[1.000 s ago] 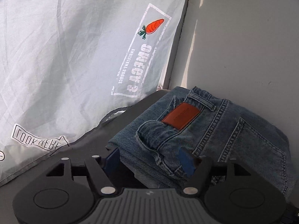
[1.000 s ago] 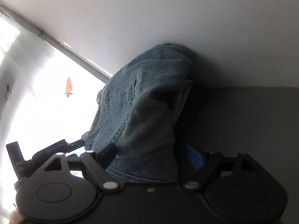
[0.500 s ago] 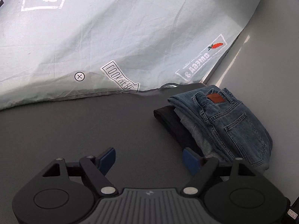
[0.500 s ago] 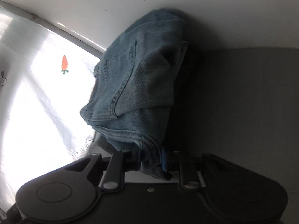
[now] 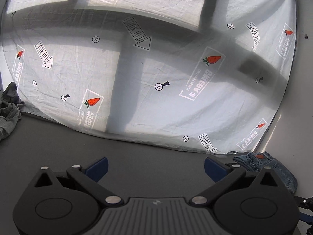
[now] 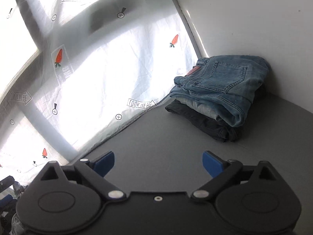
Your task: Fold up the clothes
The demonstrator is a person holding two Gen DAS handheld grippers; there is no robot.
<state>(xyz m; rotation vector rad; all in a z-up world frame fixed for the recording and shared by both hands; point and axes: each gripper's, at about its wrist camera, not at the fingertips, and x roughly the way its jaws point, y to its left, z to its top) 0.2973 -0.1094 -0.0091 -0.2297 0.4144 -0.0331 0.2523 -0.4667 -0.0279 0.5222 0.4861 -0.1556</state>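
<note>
Left gripper [image 5: 155,165]: released, blue-padded jaws spread wide with nothing between them, hovering over the bare grey table [image 5: 148,156].
Right gripper [image 6: 158,161]: released too, jaws wide apart and empty, above the same grey surface.
Folded jeans [image 6: 219,84]: blue denim, folded, back pocket and brown waistband patch facing up; they lie on top of a stack in the far corner of the table, against the white wall [image 6: 254,19]. Well apart from both grippers.
Dark garment [image 6: 205,121]: folded, directly under the jeans, its edge sticking out at the front of the stack.
Printed sheet [image 5: 156,68]: pale cloth with carrots, arrows and crosshair marks, hanging behind the table, backlit, its lower hem meeting the table top.
Grey clothing [image 5: 8,107]: crumpled heap at the far left edge of the table in the left wrist view, unfolded.
</note>
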